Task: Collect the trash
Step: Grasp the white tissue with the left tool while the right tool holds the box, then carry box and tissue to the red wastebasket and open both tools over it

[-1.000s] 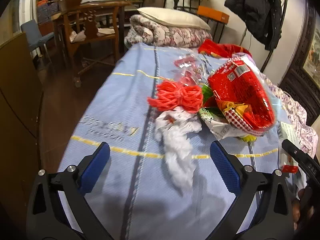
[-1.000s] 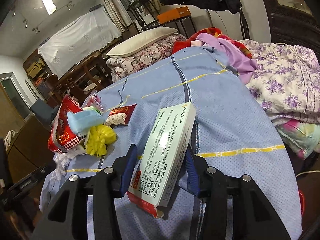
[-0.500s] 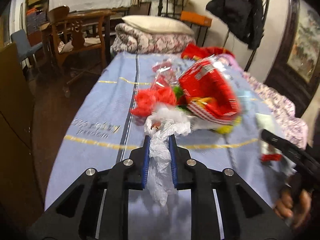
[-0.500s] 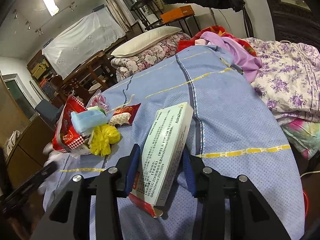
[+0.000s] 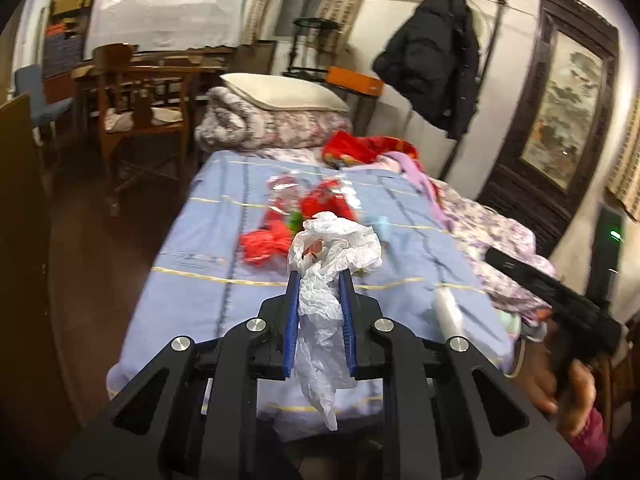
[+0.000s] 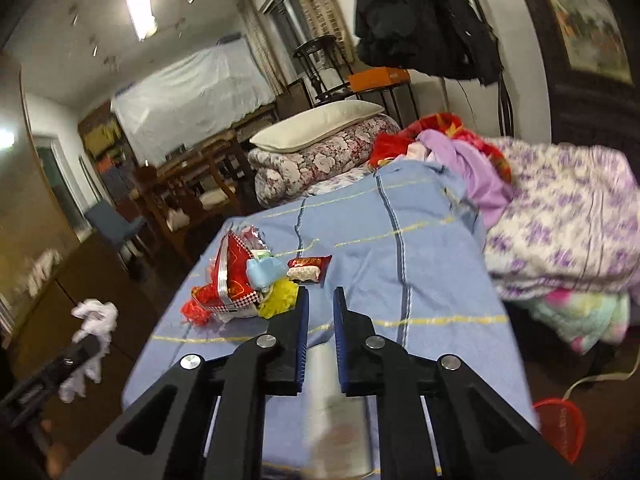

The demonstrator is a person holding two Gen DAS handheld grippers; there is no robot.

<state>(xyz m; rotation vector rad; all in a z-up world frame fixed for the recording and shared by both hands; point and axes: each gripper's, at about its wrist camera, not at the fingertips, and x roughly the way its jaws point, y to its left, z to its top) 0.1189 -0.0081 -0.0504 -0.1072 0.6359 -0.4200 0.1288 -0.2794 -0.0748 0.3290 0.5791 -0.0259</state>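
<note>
The left gripper (image 5: 319,282) clamps a white bag (image 5: 326,268). The right gripper (image 6: 319,300) has just been closing, a blurred box (image 6: 334,412) slipping low between its jaws.

A bed (image 6: 432,280) with a blue sheet crossed by yellow and dark stripes carries the things. Near its left edge lies a heap: a red snack bag (image 6: 230,276), red netting (image 6: 196,308), a yellow tuft (image 6: 280,298), a pale blue piece (image 6: 262,270) and a small red packet (image 6: 308,268). A rolled floral quilt (image 6: 320,166) with a pillow (image 6: 316,122) lies at the head, and purple-flowered bedding (image 6: 560,216) is piled along the right side.
</note>
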